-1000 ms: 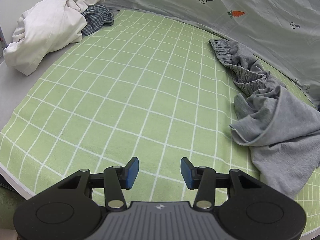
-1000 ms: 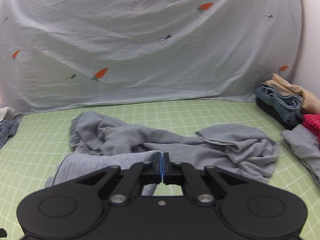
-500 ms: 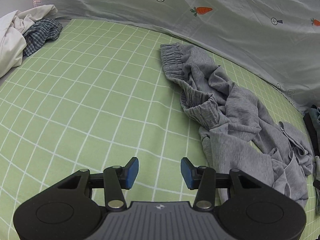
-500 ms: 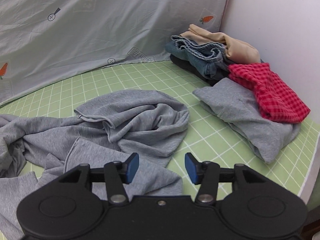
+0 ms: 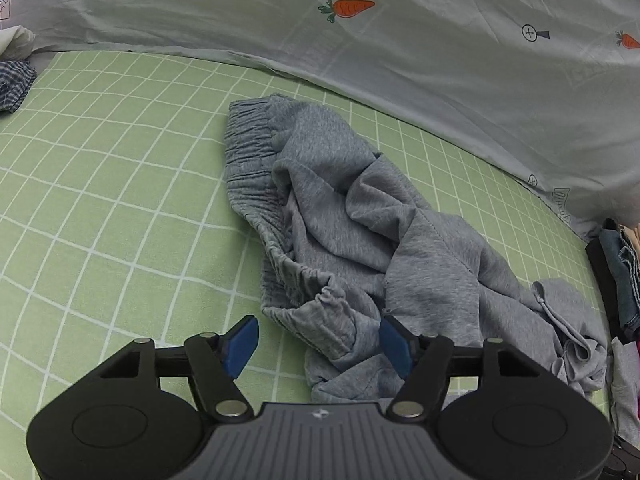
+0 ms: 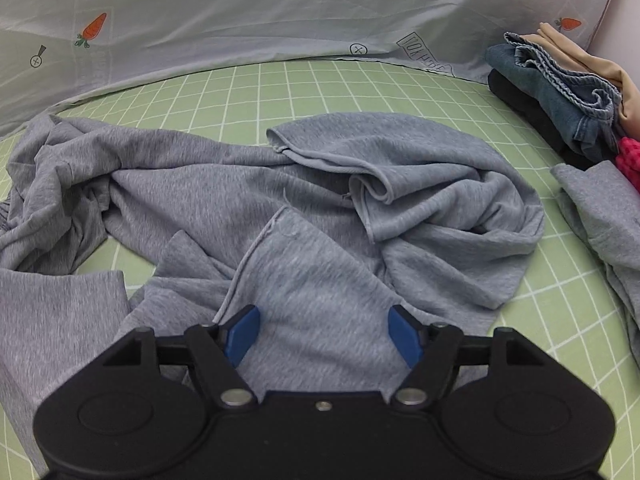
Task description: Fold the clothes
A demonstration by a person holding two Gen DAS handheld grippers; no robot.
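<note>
The grey sweatpants [image 5: 360,216] lie crumpled on the green checked sheet [image 5: 120,184], their gathered waistband [image 5: 248,152] turned toward the far edge, where a pale carrot-print cloth [image 5: 400,60] hangs as a backdrop, and their legs trailing off toward the right edge in loose folds. In the right wrist view the same grey sweatpants [image 6: 280,200] spread across the middle of the sheet [image 6: 320,88], one hemmed leg end [image 6: 312,280] lying nearest the camera. The left tool [image 5: 318,342] hovers just above a bunched elastic cuff [image 5: 328,312]; its jaws are opening, the cuff lies in the gap between the blue pads [image 5: 240,340], and nothing is gripped. The right tool [image 6: 320,336] is likewise released, its jaws opening over the flat leg end with cloth beneath the gap but not pinched. Near the right edge a stack of folded clothes [image 6: 560,88] sits at the far corner, denim on a dark piece, with another grey garment [image 6: 600,208] just in front of it. At the far left corner a blue checked garment [image 5: 14,84] lies beside a white one [image 5: 14,42]
</note>
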